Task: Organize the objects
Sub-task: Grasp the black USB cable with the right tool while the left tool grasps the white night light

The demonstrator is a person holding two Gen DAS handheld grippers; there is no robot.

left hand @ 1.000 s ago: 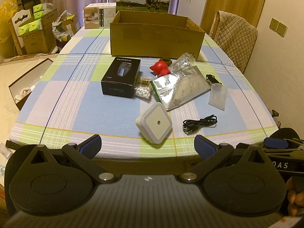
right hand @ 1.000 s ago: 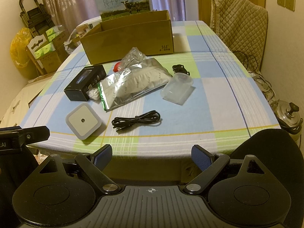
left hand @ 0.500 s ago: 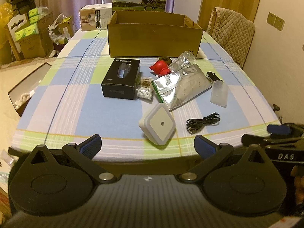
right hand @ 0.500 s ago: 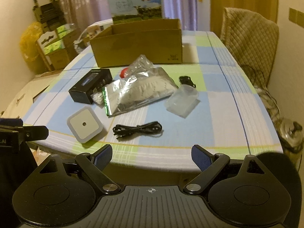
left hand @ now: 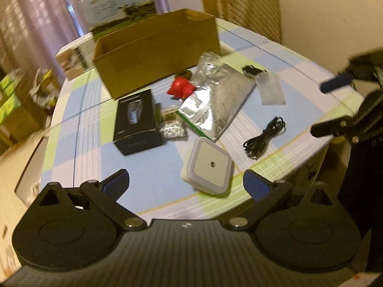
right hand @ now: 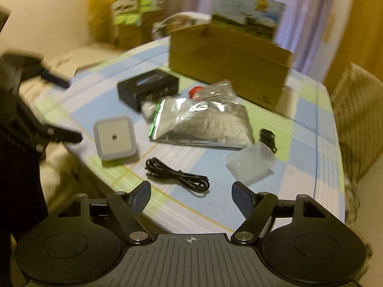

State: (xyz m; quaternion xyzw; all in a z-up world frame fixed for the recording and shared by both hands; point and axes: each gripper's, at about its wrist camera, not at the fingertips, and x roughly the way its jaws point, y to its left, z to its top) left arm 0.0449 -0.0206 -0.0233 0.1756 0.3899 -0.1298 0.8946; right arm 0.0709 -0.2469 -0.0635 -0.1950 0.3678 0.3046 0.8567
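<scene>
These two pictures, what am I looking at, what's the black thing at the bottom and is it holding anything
Each picture comes from a camera fixed on a hand-held gripper, one in each of a person's hands, looking forward along its two fingers. The black shape at the bottom is the gripper itself. In the left view, the left gripper is open and empty. In the right view, the right gripper is too.

Both look at a checked table. On it lie a white square light, a black cable, a silver pouch, a black box, a red object, a clear cup and a cardboard box. Nothing is held.
</scene>
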